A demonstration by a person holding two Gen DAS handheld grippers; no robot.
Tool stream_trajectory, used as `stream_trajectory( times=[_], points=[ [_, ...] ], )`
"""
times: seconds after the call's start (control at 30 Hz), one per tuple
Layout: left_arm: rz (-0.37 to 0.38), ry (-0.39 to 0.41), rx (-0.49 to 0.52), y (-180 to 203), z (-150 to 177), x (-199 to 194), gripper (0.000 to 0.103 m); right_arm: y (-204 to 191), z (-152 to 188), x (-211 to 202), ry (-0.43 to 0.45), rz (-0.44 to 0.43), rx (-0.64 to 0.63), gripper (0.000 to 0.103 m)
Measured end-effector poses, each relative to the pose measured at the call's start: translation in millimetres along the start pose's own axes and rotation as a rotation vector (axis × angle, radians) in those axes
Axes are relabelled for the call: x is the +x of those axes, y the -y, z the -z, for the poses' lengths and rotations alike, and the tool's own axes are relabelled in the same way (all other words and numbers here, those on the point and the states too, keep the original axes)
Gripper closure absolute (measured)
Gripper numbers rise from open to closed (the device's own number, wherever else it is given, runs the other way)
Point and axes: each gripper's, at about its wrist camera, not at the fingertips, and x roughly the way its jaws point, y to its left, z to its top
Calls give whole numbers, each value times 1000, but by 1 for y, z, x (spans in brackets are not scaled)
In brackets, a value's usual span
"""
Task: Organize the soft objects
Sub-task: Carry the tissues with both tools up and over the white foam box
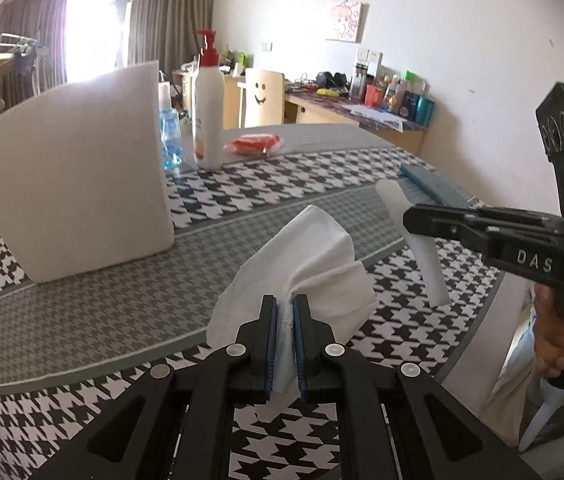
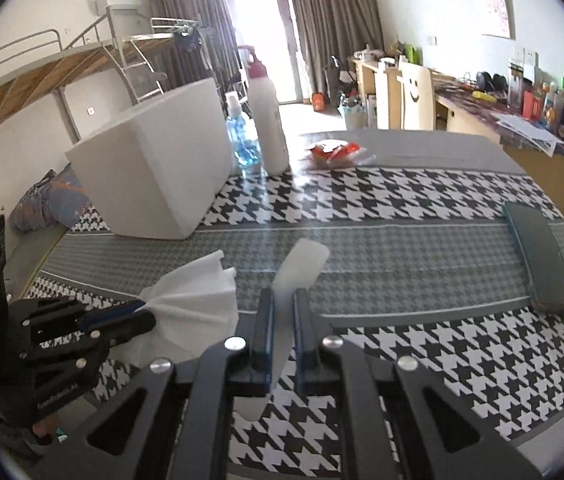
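My left gripper (image 1: 285,300) is shut on a crumpled white tissue (image 1: 314,252) and holds it above the houndstooth table; the tissue (image 2: 197,304) also shows in the right wrist view, fanning out from the left gripper (image 2: 143,314). My right gripper (image 2: 282,294) is shut on a white foam strip (image 2: 302,266), which sticks out ahead of the fingers. In the left wrist view the right gripper (image 1: 408,220) holds the strip (image 1: 422,248) upright at the right. A large white foam block (image 1: 73,172) stands on the table at the left, also in the right wrist view (image 2: 153,168).
A lotion pump bottle (image 1: 207,108), a blue sanitizer bottle (image 1: 169,136) and a red packet (image 1: 253,144) stand at the table's far side. A dark teal case (image 2: 540,256) lies at the right. A chair with a smiley face (image 1: 263,98) and a cluttered desk stand behind.
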Motion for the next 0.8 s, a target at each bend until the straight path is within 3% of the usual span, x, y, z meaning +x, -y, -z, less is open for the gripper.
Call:
stream_trajectory(
  times=[0.8],
  points=[
    [-79,143,4,-12,-41,-52,94,-9,-26,-18,108,-46,-67,91]
  ],
)
